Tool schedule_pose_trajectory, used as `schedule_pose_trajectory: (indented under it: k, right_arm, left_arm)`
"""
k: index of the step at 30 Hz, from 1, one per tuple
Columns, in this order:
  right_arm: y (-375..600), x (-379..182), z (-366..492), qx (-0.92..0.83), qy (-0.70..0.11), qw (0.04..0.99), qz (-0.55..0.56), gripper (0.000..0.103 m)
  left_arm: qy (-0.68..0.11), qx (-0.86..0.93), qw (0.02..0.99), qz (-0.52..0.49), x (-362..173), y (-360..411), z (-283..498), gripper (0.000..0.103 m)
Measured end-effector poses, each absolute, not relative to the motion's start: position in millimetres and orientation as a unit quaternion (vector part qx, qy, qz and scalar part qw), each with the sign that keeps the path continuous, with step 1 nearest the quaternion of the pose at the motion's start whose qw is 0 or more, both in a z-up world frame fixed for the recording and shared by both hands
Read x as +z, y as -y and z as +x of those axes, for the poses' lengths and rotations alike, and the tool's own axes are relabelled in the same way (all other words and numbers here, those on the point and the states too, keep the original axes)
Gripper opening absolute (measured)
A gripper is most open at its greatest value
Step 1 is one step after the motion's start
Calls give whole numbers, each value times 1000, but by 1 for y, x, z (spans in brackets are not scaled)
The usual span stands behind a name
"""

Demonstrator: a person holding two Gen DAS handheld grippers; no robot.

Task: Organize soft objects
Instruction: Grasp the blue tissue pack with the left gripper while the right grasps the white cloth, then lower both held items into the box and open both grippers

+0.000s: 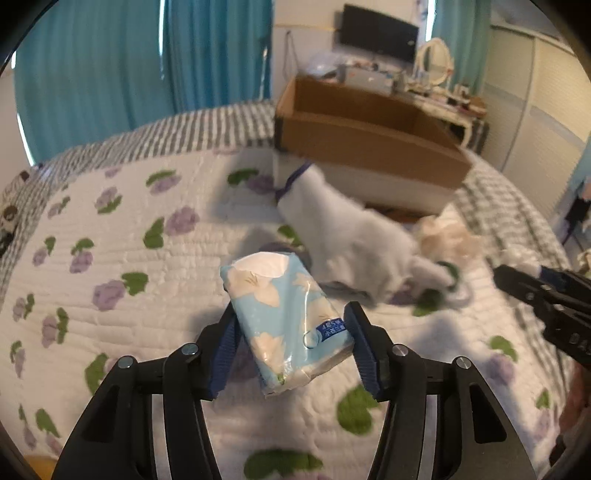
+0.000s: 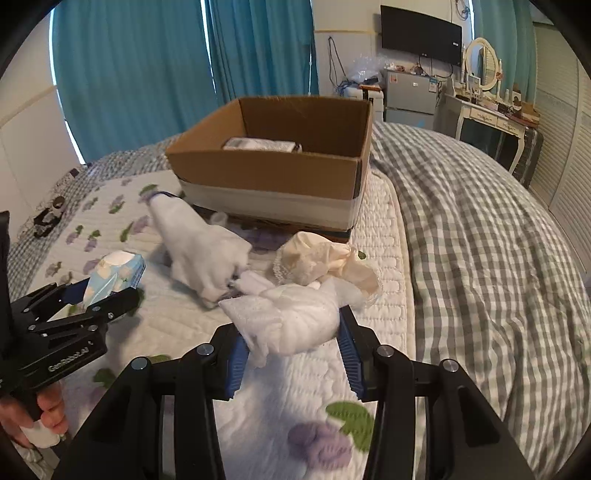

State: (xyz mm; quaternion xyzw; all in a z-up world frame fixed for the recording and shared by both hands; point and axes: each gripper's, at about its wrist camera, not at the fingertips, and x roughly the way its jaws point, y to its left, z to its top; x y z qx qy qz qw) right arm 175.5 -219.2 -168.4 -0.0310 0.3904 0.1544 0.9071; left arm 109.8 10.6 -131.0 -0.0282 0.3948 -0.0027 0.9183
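My left gripper (image 1: 291, 325) is shut on a light-blue tissue pack (image 1: 286, 317) and holds it above the quilt; the pack also shows in the right wrist view (image 2: 114, 275). My right gripper (image 2: 291, 325) is shut on a white fluffy cloth bundle (image 2: 295, 317), held just above the quilt. A white furry sock-like item with a blue cuff (image 2: 195, 243) lies on the quilt in front of the box, also in the left wrist view (image 1: 343, 229). A cream lacy cloth (image 2: 325, 264) lies beside it. An open cardboard box (image 2: 280, 170) stands behind them, with a pale packet (image 2: 258, 144) inside.
A white floral quilt (image 2: 258, 406) covers the bed's near part; a grey checked duvet (image 2: 480, 240) lies to the right. Teal curtains (image 2: 147, 66) hang behind. A dressing table (image 2: 487, 110), small fridge (image 2: 410, 92) and wall TV (image 2: 421, 33) stand at the back right.
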Motion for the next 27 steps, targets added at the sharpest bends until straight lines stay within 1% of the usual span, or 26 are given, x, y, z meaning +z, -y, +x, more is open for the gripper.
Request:
schedule_pose_trajectory:
  k: [4,9,16,22,27]
  right_arm:
    - [221,-145,159,148,-372,916,-34,44]
    - [220,-101,141,145,-335,930,-34,44]
    - [210,-40,135,148,-288,945,-54,44]
    - [200,-5,161,153,-259,952,-58,44]
    - [184,5,215,159,-257,951,-61,44]
  left_arm:
    - [-364,-19,931,-15,-97,-3,90,55]
    - [-313,-43,949,-5,-46,3,73,55]
    - [-255,-73,964,17,4,6,71,55]
    - [-230,-92,969,24,23,3,104,55]
    - [-209,-106,972,32,28,3,158,55]
